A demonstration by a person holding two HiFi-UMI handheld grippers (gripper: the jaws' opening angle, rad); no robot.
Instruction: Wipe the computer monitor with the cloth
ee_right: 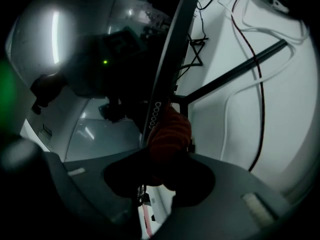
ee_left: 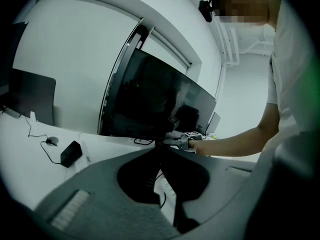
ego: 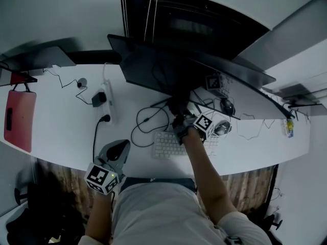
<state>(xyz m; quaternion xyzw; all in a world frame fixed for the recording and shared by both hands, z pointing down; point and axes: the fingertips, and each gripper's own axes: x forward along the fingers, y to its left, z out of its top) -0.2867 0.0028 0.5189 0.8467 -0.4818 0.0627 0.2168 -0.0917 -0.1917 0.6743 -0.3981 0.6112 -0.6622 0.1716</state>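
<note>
A wide dark curved monitor point(ego: 184, 70) stands at the back of the white desk point(ego: 61, 131). My right gripper point(ego: 180, 119) is at the monitor's lower edge, shut on a bunched cloth. In the right gripper view the cloth point(ee_right: 170, 134) looks rust-orange and presses against the monitor's bottom bezel point(ee_right: 165, 79), with the dark reflecting screen point(ee_right: 95, 64) to the left. My left gripper point(ego: 116, 153) hovers over the desk's front edge at the left, apart from the monitor. Its jaws meet at the tips, with nothing between them, and point toward the monitor point(ee_left: 155, 99).
A white keyboard point(ego: 166, 144) lies under my right forearm, with a mouse point(ego: 223, 128) to its right. A power strip point(ego: 106, 103) and looping black cables point(ego: 148, 121) lie left of centre. A red flat object point(ego: 18, 119) rests at the far left. The monitor stand's legs point(ee_right: 235, 74) spread behind.
</note>
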